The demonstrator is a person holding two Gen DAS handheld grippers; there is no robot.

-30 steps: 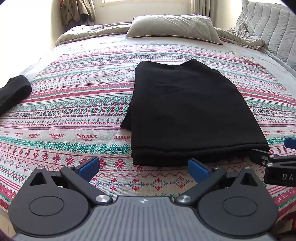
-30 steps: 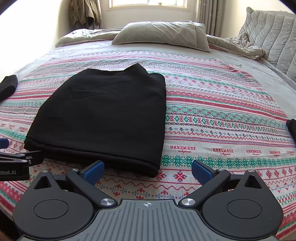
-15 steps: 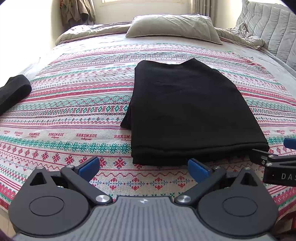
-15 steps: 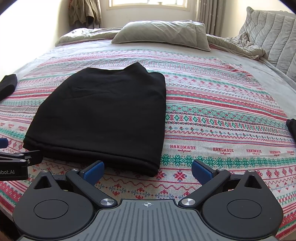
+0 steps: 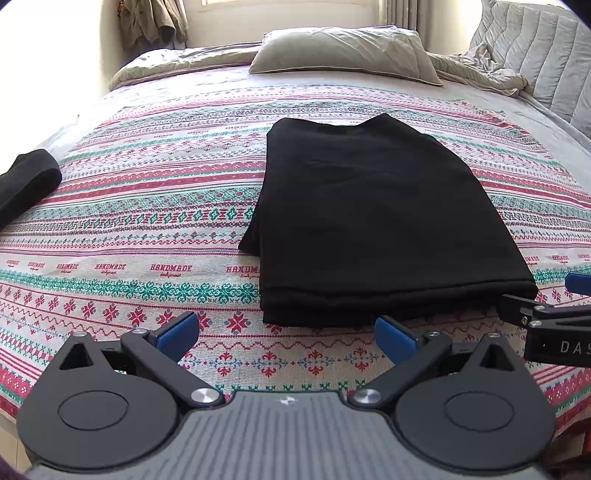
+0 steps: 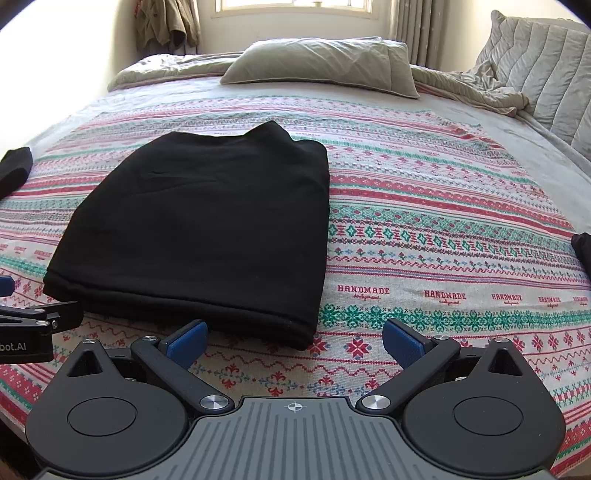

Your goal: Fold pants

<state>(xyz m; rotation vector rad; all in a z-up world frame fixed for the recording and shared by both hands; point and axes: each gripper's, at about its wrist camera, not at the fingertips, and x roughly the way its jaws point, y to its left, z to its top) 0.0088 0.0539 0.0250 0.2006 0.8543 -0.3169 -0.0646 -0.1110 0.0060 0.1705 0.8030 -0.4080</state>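
Note:
Black pants (image 5: 373,221) lie folded into a thick flat rectangle on the patterned bedspread (image 5: 147,221), layered edges toward me. My left gripper (image 5: 287,330) hovers open just short of their near left corner, nothing between its blue pads. In the right wrist view the same pants (image 6: 207,229) sit left of centre, and my right gripper (image 6: 295,341) stands open over their near right corner, empty. Each gripper's tip shows at the edge of the other's view.
A dark rolled cloth (image 5: 26,184) lies at the bed's left edge, and another dark item (image 6: 583,247) at the right edge. Grey pillow (image 5: 343,51) and rumpled duvet (image 6: 472,85) lie at the head. A padded headboard (image 6: 543,70) is at right, and clothes (image 6: 166,22) hang by the window.
Both grippers have eased back a little from the pants, which look slightly farther away. The pants have not moved, and both grippers stayed open.

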